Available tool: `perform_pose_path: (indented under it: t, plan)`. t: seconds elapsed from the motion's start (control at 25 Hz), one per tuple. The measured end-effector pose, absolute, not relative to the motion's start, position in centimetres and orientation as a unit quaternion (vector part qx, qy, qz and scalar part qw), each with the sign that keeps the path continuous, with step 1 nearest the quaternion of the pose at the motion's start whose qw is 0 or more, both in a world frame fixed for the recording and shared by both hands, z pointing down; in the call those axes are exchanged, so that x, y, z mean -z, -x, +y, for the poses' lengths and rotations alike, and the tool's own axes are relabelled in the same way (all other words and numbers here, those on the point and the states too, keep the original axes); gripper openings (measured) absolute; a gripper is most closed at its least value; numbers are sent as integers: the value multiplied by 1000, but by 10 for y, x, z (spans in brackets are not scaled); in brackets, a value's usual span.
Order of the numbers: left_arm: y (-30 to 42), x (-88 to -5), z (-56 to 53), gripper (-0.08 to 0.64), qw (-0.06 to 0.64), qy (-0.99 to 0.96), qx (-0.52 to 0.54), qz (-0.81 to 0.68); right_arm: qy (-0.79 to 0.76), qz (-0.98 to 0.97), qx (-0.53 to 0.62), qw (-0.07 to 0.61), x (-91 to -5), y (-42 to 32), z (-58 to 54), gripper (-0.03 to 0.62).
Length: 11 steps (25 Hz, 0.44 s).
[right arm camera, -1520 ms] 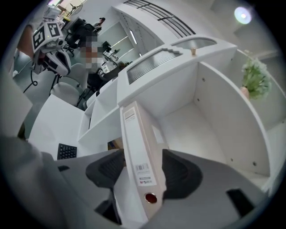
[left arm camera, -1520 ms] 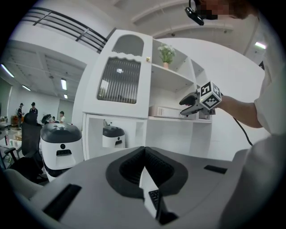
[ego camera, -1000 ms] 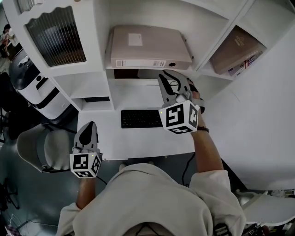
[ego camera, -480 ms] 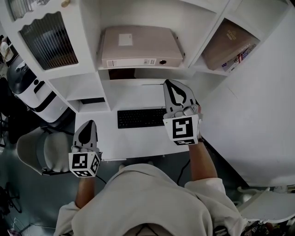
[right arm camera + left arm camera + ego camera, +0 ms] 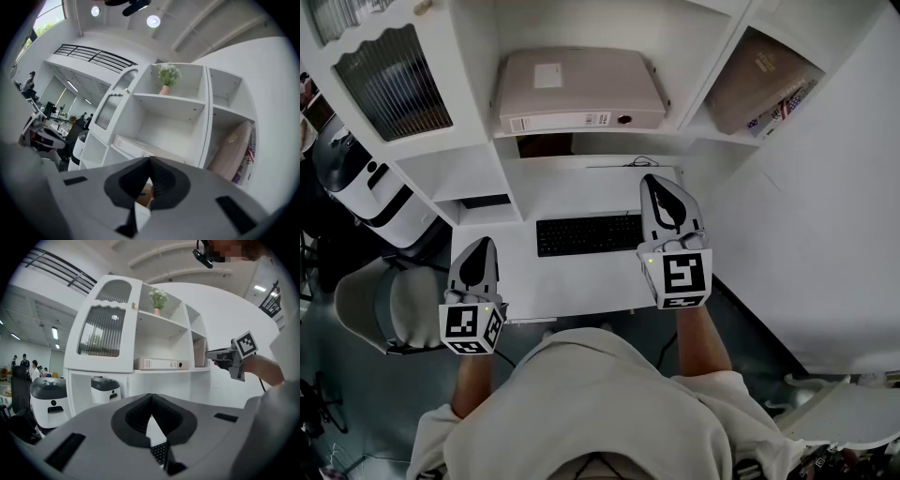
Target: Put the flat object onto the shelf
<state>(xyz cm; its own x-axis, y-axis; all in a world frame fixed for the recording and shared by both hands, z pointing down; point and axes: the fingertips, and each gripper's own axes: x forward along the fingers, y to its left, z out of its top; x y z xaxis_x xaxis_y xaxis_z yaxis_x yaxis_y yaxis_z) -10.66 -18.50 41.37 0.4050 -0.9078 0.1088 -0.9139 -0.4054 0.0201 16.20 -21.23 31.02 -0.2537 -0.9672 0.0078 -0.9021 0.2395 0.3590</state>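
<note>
The flat object is a beige lever-arch binder (image 5: 581,89) that lies flat on the white shelf (image 5: 591,136) above the desk; it also shows as the binder (image 5: 161,363) in the left gripper view and the binder (image 5: 140,147) in the right gripper view. My right gripper (image 5: 656,180) hovers over the desk's right part, well short of the shelf, shut with nothing in it. My left gripper (image 5: 482,244) hangs at the desk's left front edge, shut and empty. Both pairs of jaws meet at their tips.
A black keyboard (image 5: 589,234) lies on the white desk (image 5: 581,281) between the grippers. A brown folder (image 5: 759,80) leans in the right compartment. A white robot (image 5: 366,178) and a grey chair (image 5: 380,305) stand at the left. A potted plant (image 5: 168,75) sits on the upper shelf.
My right gripper has drawn back from the shelf toward the desk's front and its jaws have closed. The left gripper has stayed put. The binder rests on the shelf.
</note>
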Motion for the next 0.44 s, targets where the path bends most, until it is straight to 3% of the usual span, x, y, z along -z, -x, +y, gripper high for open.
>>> perform_pose_path:
  t: [0.44]
  plan:
    - [98, -411, -184, -8, 32, -841, -41, -538, -613, -778, 111, 85, -320, -176, -199, 3]
